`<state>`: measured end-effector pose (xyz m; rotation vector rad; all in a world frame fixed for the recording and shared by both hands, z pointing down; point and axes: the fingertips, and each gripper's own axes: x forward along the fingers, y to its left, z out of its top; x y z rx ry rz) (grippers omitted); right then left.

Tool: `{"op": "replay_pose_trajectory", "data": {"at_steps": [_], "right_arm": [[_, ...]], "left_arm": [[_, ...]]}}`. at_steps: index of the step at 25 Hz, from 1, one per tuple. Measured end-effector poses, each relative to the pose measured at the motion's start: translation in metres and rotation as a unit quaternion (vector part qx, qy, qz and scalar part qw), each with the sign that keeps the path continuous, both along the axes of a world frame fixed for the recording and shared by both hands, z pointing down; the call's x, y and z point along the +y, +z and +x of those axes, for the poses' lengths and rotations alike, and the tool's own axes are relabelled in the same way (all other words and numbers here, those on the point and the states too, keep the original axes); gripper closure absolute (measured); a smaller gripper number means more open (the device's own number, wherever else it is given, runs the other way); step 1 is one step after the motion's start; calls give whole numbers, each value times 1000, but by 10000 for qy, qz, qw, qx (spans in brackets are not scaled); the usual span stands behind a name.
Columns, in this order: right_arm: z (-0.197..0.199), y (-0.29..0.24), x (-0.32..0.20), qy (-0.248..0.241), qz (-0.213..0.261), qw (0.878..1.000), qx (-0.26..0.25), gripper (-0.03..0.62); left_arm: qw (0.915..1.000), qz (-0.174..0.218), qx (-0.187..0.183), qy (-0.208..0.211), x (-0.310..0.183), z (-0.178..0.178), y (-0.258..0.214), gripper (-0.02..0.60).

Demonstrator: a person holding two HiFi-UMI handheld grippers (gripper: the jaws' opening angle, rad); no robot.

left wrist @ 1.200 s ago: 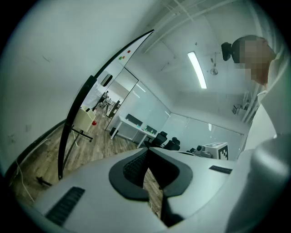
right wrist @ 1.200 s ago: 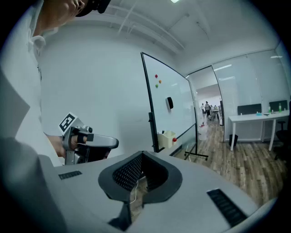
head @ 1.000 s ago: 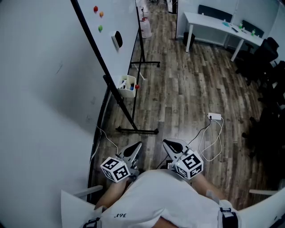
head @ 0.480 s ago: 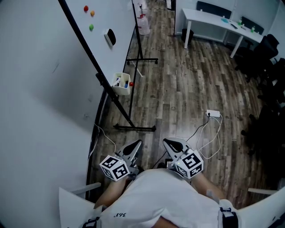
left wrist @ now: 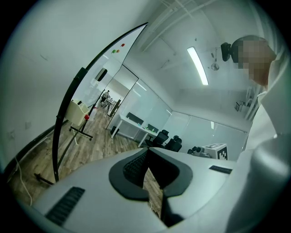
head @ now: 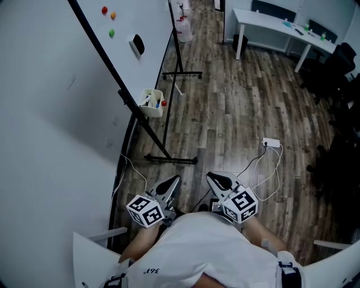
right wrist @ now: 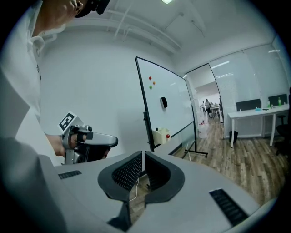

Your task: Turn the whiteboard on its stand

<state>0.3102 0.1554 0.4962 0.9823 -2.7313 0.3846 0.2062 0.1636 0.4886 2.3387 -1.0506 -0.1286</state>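
1. Facing the whiteboard (head: 146,17) from well apart: it stands ahead and to the left on its stand (head: 171,160), close along the wall (head: 45,124), with its black near edge toward the person.
2. The left gripper (head: 174,180) and right gripper (head: 211,178) are held low before the body, side by side. Both pairs of jaws are clenched on nothing; the right pair shows only a hairline slit.
3. Step in hand, as judged: getting within reach of the board, which neither gripper touches yet. To do it well, the jaws should be released before arrival, since clenched tips can only push. Taking the black frame rather than the smooth white face would give a surer hold. With one gripper high and one low on that near edge, the board should swing evenly rather than twist the stand.
4. On the board sit three small coloured magnets (head: 111,32) and a dark eraser (head: 135,44). A cream box (head: 151,102) holding pens hangs at the near edge, with a red knob (head: 163,103) just beside it. Whether the box is fixed to the board or to the stand cannot be told; if to the board, its contents may spill.
5. In the way: the stand's foot bar lies across the wooden floor (head: 236,112) between person and board, and a thin cable (head: 130,169) trails near it by the wall. A power strip (head: 271,144) with looped leads lies to the right, and a white desk (head: 264,25) stands well apart beyond.
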Motion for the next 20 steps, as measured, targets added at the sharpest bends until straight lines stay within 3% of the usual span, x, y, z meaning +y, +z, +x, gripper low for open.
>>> {"op": "replay_pose_trajectory", "data": {"at_steps": [12, 20], "right_arm": [[-12, 8, -9, -130, -29, 9999, -36, 566], [-48, 10, -34, -77, 79, 9999, -116, 566]], "left_arm": [[9997, -62, -29, -244, -2, -17, 6, 574], [10000, -9, 5, -91, -32, -46, 12, 574]]}}
